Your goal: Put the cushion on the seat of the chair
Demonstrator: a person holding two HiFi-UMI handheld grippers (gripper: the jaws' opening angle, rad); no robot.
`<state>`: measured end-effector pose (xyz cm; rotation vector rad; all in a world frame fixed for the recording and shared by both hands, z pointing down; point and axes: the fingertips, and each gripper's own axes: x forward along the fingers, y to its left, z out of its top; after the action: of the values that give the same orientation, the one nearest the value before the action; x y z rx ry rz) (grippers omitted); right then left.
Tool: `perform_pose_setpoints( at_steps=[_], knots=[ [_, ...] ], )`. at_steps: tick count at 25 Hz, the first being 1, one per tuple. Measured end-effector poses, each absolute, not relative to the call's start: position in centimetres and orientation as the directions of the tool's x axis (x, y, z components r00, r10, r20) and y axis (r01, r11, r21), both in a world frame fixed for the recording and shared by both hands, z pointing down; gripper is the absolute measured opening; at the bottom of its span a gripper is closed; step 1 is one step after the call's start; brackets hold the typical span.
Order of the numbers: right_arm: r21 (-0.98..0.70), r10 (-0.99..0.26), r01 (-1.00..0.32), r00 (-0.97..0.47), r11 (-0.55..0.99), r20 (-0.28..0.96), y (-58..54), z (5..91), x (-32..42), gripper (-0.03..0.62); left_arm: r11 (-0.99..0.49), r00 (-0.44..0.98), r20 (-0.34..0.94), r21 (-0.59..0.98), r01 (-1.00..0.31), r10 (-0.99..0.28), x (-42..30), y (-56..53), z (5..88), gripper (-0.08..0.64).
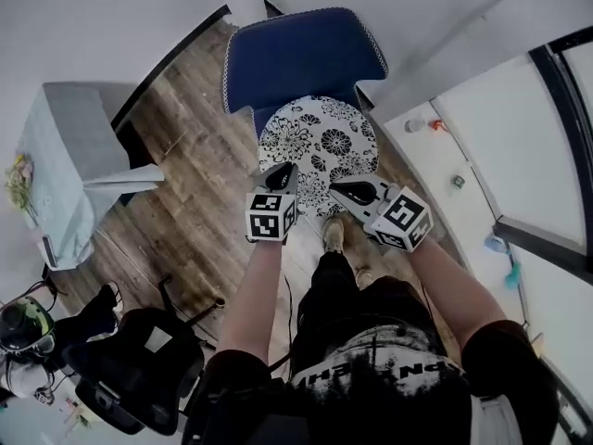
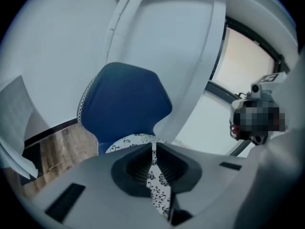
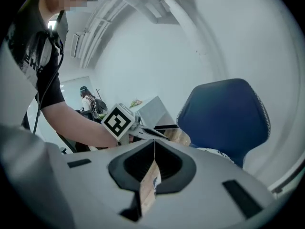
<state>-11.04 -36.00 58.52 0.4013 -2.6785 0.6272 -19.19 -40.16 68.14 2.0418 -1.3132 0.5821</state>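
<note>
- Nearest the person, the left claw (image 2: 153, 146) is pressed together on the near rim of the patterned cushion (image 1: 320, 137), with fabric pinched between its jaws.
- Just right of it, the right claw (image 3: 154, 144) is likewise clamped on that same near rim.
- Beyond both, the cushion spreads over the seat of the blue chair (image 1: 296, 54), whose backrest is at the far side.

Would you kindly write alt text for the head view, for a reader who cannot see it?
Seen from above, a person's left gripper and right gripper each pinch the near edge of a round black-and-white floral cushion, held before a blue chair. A wood floor lies beneath.
</note>
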Motion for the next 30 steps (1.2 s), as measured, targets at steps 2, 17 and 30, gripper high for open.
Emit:
perform_pose_setpoints(
  at_steps=[2, 17, 30],
  knots=[
    [-0.361, -0.205, -0.364, -0.889, 0.859, 0.41, -36.0, 57.4, -10.1, 0.018, -0.34, 0.428, 0.631, 0.264, -0.903, -0.647, -17.9, -40.0, 65.3, 0.026],
    [-0.22, -0.374, -0.491, -0.829, 0.843, 0.415, -37.6, 49.8, -7.9, 0.017, -0.451, 0.455, 0.55, 0.154, -0.879, -0.7, -15.2, -37.8, 54.4, 0.015],
    [-0.119, -0.473, -0.548, -0.797, 0.828, 0.375, -37.3, 45.0, -5.1, 0.017, -0.513, 0.51, 0.475, 0.136, -0.848, -0.717, -13.3, -36.9, 47.7, 0.015]
  ],
)
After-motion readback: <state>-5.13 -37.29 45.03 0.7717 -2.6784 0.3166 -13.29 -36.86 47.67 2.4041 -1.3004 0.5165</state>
